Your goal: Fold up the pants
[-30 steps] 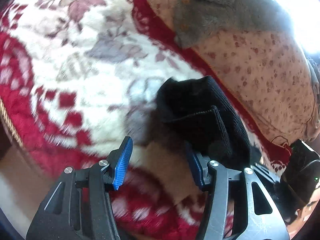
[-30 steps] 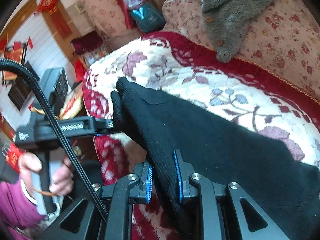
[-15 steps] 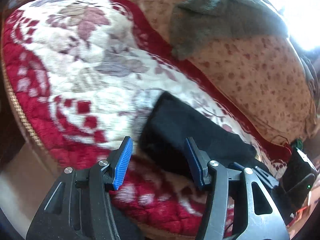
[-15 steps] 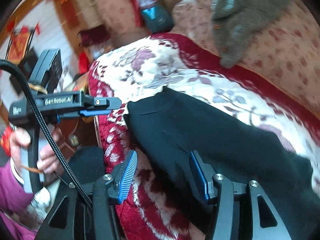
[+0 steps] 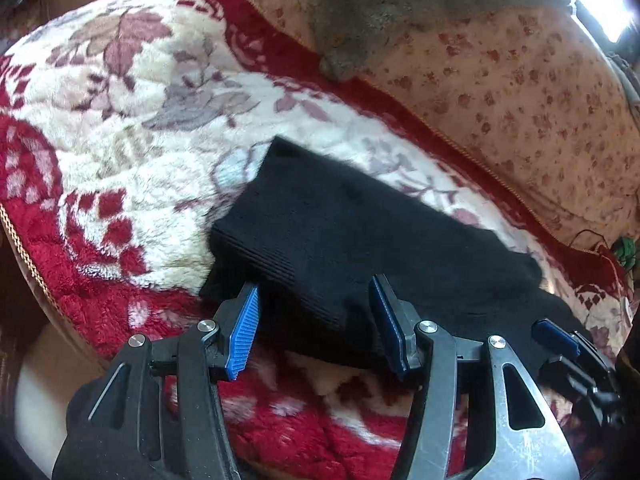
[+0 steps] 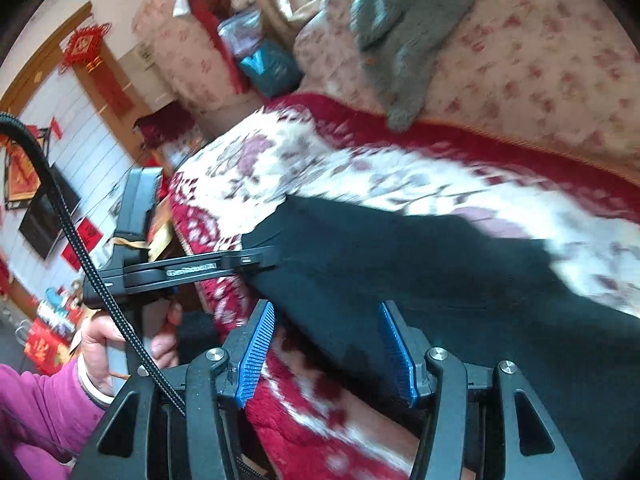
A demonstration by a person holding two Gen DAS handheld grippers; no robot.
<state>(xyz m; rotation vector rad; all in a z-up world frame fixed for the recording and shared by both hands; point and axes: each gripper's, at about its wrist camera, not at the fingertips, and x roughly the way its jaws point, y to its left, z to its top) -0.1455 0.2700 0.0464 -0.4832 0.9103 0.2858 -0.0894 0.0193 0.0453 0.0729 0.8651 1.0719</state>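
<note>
Now I have both grippers spread wide and holding nothing: the left gripper [image 5: 314, 324] and right gripper [image 6: 328, 354] hover over the black pants [image 5: 360, 240], which lie folded flat on the floral blanket [image 5: 132, 120], near its front edge. Open blanket beyond gives room for another fold.

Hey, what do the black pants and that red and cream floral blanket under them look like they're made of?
The black pants look like a soft matte knit, maybe wool or acrylic: fine ribbing shows along the near folded edge. The red and cream floral blanket looks like thick plush fleece, likely synthetic: its surface is fuzzy and tufted, with a braided cord trim at the edge.
</note>
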